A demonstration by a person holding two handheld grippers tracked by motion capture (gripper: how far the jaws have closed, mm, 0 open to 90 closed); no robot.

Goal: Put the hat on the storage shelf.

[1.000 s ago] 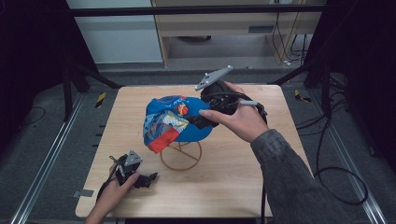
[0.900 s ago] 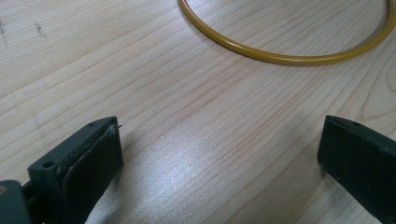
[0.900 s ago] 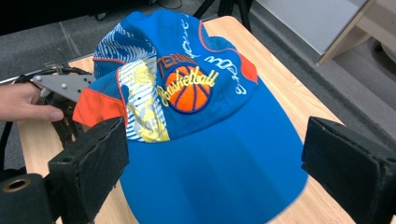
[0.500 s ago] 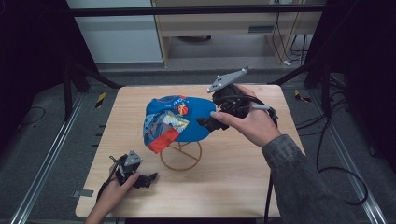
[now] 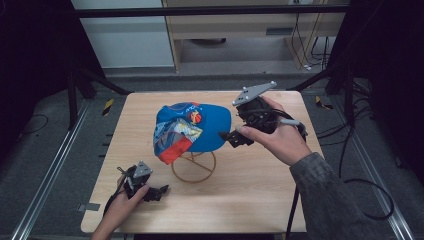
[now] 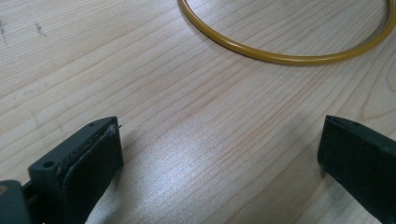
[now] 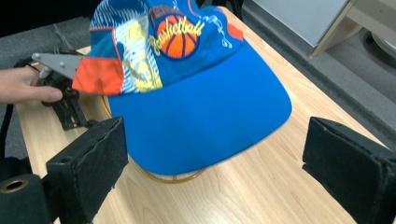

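Observation:
A blue basketball cap (image 5: 192,127) with a striped, orange-patched side sits on a yellow wire stand (image 5: 194,169) at the table's middle. My right gripper (image 5: 234,138) is held just right of the brim, open, with nothing between its pads. In the right gripper view the cap (image 7: 196,93) fills the space ahead of the right gripper (image 7: 215,154), brim toward me, apart from both pads. My left gripper (image 5: 156,191) lies low on the wood at the front left, open. In the left gripper view, the left gripper (image 6: 219,149) faces the stand's ring (image 6: 280,55).
The wooden table (image 5: 280,200) has bare room at the front right and back left. Black cables (image 5: 350,190) trail off its right side to the floor. The other hand and its gripper (image 7: 65,105) show beyond the cap in the right gripper view.
My right hand and gripper have drawn back to the right, off the cap's brim. The cap stays on the stand. The left gripper has not moved.

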